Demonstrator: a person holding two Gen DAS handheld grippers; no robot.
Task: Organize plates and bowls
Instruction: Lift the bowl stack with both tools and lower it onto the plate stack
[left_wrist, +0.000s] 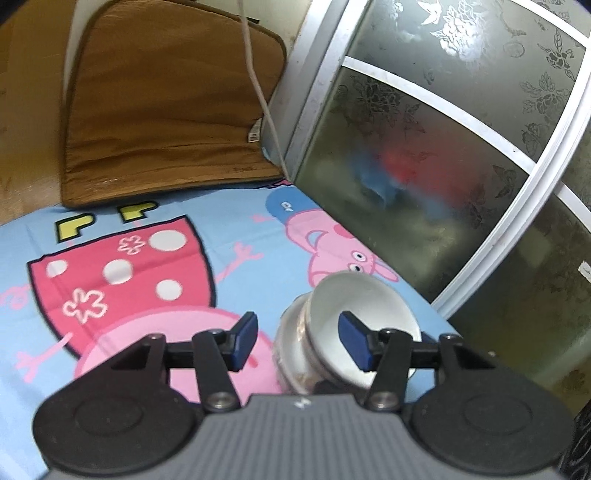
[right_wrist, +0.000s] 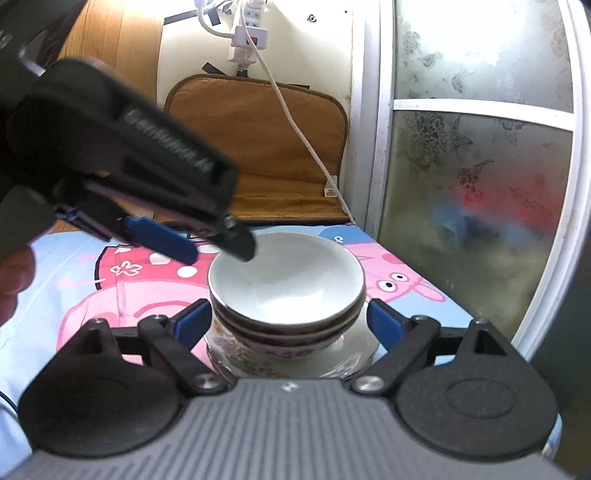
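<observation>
A stack of three bowls, white inside with dark rims, sits on a flower-patterned plate on the cartoon cloth. My right gripper is open, its blue pads standing close on either side of the stack at plate level. My left gripper comes in from the upper left, open, with one fingertip over the top bowl's left rim and the other outside it. In the left wrist view the top bowl appears tilted at the right, the left gripper open, its right pad in front of the bowl's inside.
A blue cloth with pink cartoon pigs covers the table. A brown cushion leans against the back wall, with a white cable hanging from a power strip. A frosted glass door is close on the right. A hand shows at the left.
</observation>
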